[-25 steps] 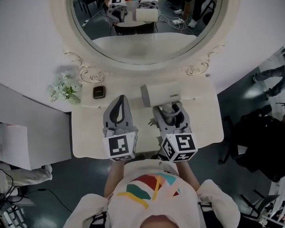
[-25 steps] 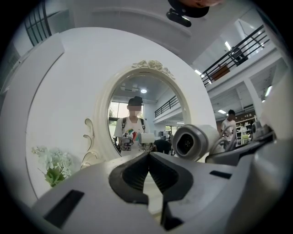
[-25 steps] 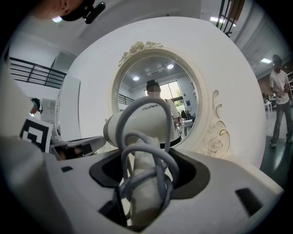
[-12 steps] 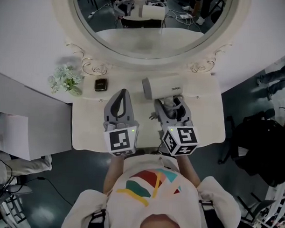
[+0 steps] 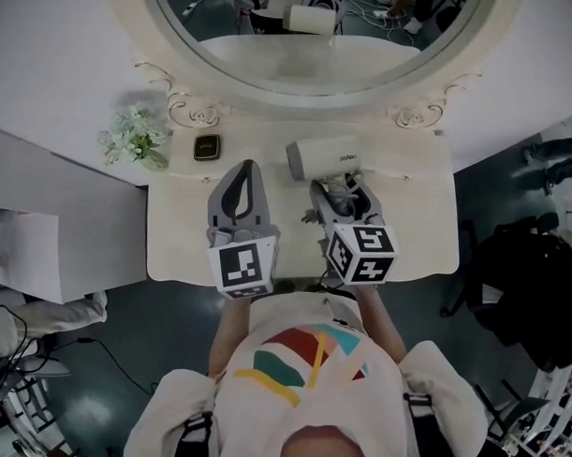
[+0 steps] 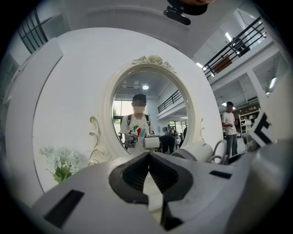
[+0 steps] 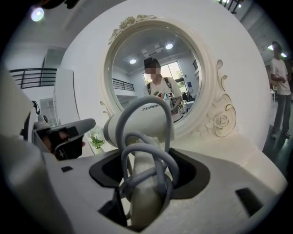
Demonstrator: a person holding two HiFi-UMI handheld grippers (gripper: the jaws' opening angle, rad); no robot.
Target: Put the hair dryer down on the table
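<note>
The white hair dryer (image 5: 321, 159) hangs over the back of the cream dressing table (image 5: 173, 256), its barrel lying crosswise in front of the mirror's base. My right gripper (image 5: 340, 197) is shut on its handle (image 7: 144, 183), and the grey cord (image 7: 137, 151) loops around the handle between the jaws. To its left, my left gripper (image 5: 243, 167) stays over the table with its tips together and nothing in it. In the left gripper view, the closed tips (image 6: 149, 155) point at the mirror, with the dryer barrel (image 6: 197, 151) off to the right.
A big oval mirror (image 5: 311, 46) in an ornate cream frame stands against the table's back edge. A bunch of white flowers (image 5: 135, 138) and a small dark square object (image 5: 206, 147) sit at the back left. Dark floor lies beyond the table's front and right edges.
The head camera has tilted, so the whole scene sits higher in the picture. Both grippers and the hair dryer keep their places over the table.
</note>
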